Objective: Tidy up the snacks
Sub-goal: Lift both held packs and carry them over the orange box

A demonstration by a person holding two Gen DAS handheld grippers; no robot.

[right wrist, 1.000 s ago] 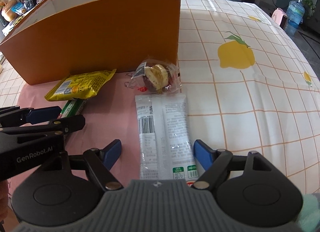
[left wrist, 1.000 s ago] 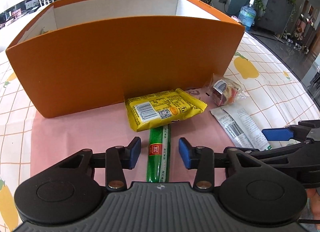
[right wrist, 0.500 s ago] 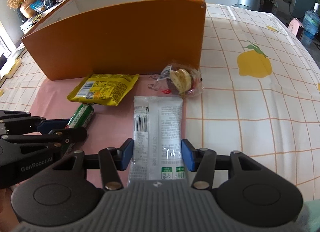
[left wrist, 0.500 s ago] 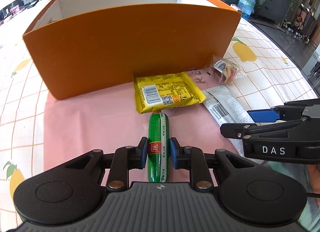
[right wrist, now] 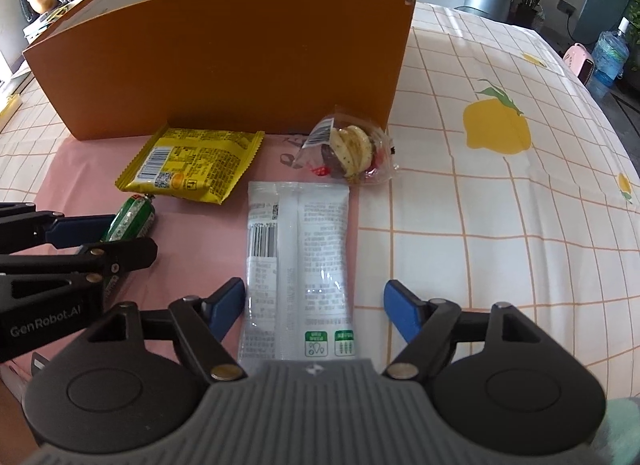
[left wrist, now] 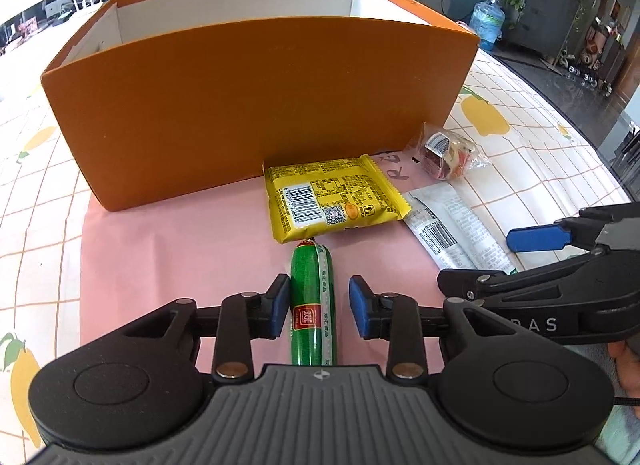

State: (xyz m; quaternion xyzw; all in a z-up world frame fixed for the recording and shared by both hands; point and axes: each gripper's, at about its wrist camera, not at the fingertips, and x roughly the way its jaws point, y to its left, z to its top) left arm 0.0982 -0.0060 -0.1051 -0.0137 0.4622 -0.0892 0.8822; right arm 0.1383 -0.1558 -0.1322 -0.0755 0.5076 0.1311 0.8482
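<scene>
Snacks straddled, none gripped; tall orange cardboard box (left wrist: 256, 105) waits behind.
Left gripper (left wrist: 319, 307) apart around green sausage stick (left wrist: 312, 305), right gripper (right wrist: 316, 311) apart around white sachet (right wrist: 298, 265): slick wrappers may slip, judging by finish.

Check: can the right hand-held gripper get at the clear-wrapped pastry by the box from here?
Probably yes. The right hand-held gripper is open, straddling the white packet; the pastry lies straight ahead past it, uncovered, beside the orange box.

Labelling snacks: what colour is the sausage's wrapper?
Green, with a red label; the sausage shows best in the left wrist view.
</scene>
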